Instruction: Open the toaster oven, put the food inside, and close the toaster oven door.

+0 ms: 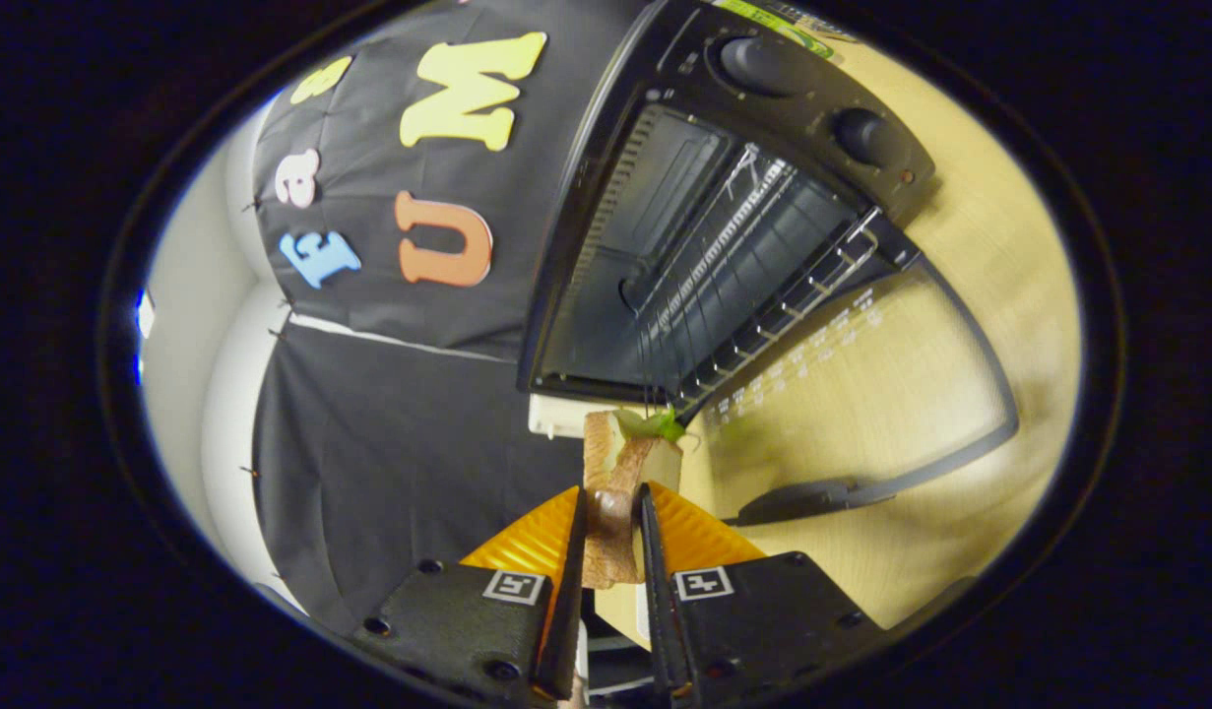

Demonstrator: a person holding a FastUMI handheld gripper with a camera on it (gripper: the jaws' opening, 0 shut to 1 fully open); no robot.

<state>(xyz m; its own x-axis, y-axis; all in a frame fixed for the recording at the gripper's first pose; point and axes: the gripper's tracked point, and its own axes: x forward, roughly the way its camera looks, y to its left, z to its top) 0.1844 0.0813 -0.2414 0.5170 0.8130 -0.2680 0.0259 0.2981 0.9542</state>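
Clamping sandwich [615,492] in jaws | toaster oven [724,226] ahead, door [861,394] down

Black cloth [389,433] hangs as the booth wall before me, in two panels with a pale seam between them. Beside it a plain white wall [187,325] curves away, brightly lit. Off to the other side runs my counter [970,325], light wood grain under warm light.
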